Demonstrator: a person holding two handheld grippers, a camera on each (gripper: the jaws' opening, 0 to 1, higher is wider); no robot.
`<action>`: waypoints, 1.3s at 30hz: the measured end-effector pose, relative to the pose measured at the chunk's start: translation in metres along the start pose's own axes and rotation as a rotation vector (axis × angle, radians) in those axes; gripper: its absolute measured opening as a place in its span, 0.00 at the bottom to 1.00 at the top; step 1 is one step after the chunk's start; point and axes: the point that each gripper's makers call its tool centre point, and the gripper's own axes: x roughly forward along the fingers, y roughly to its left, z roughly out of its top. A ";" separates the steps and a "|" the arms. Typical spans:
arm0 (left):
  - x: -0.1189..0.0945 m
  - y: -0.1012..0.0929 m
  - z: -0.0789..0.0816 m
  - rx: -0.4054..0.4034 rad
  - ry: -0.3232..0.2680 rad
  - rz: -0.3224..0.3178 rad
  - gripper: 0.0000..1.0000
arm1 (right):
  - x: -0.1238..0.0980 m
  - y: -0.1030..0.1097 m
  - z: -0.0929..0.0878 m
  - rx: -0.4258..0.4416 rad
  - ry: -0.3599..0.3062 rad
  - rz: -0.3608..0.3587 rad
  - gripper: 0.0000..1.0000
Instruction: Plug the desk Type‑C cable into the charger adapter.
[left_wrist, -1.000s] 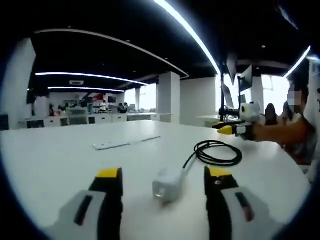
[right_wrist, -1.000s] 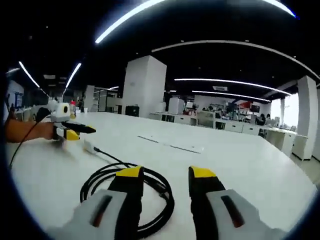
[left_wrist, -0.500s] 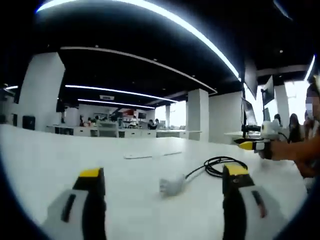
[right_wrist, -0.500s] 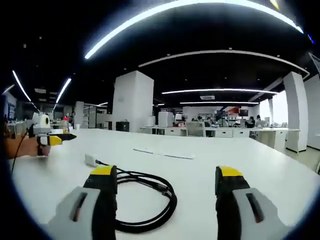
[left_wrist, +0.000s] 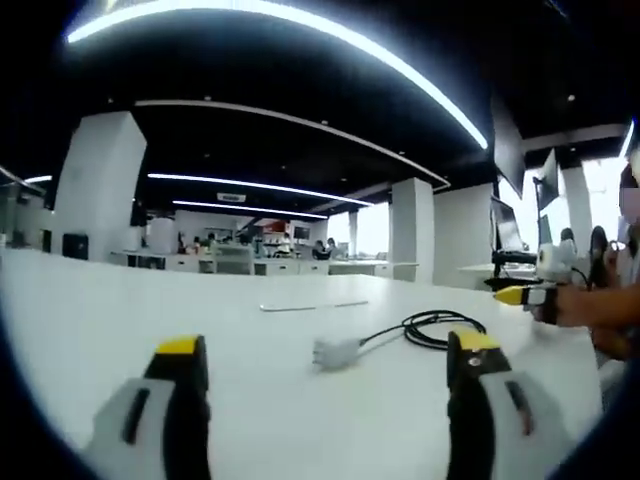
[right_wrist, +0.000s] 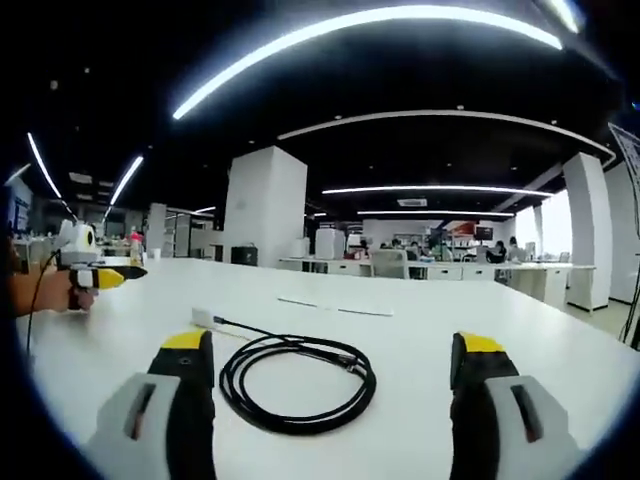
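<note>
A small white charger adapter (left_wrist: 334, 352) lies on the white desk (left_wrist: 120, 310), ahead of my left gripper (left_wrist: 328, 343), whose jaws stand wide apart with nothing between them. A black cable runs from it to a loose coil (left_wrist: 441, 326). In the right gripper view the same black coil (right_wrist: 290, 425) lies just ahead of my right gripper (right_wrist: 332, 342), open and empty, with a plug end (right_wrist: 350, 365) inside the ring and the adapter (right_wrist: 203, 318) beyond. Each gripper also appears in the other's view: the right one (left_wrist: 524, 295), the left one (right_wrist: 100, 275).
A thin flat white strip (right_wrist: 325, 307) lies further back on the desk. A person's hand and forearm (left_wrist: 595, 305) hold the right gripper at the desk's edge. Behind are white pillars, rows of desks and monitors (left_wrist: 505, 225).
Both grippers' jaws have spread much wider. Both cameras dropped lower and drew back a little, so adapter and coil look farther away. Adapter and cable have stayed where they lie.
</note>
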 end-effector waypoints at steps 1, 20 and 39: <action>-0.003 -0.001 0.001 0.001 0.001 0.002 1.00 | -0.003 0.001 0.000 0.002 0.001 -0.002 1.00; -0.083 -0.050 -0.003 0.037 0.004 0.053 1.00 | -0.084 0.053 0.001 -0.033 0.022 0.021 1.00; -0.130 -0.088 -0.003 0.004 -0.018 0.021 0.99 | -0.127 0.079 -0.002 -0.008 -0.032 0.034 1.00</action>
